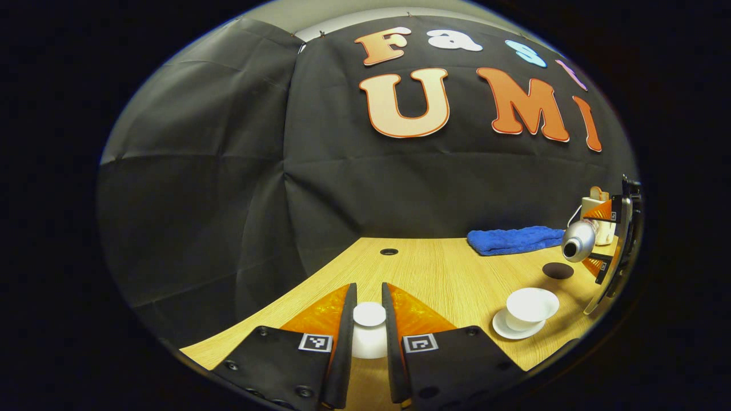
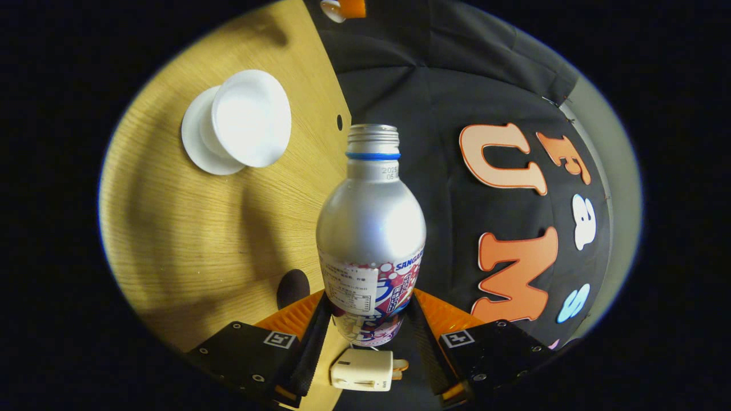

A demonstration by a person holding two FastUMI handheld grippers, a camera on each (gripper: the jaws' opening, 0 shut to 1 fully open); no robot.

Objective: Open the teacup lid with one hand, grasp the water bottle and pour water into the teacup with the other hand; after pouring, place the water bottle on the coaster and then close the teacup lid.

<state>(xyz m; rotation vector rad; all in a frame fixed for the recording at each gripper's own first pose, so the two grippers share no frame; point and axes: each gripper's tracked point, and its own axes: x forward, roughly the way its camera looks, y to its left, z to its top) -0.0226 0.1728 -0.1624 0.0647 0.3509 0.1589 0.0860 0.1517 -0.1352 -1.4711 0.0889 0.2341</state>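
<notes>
Both tools clamp: left tool [image 1: 369, 319] on teacup lid [image 1: 369, 315], right tool [image 2: 365, 325] on water bottle [image 2: 371, 228].

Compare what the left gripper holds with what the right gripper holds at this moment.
The left gripper is shut on the white lid, small, by its knob. The right gripper is shut on the silver bottle, taller, by its labelled body. The lid hangs level above the table, away from the cup; the bottle lies tilted on its side, uncapped mouth toward the cup. Both are lifted off the table.
</notes>
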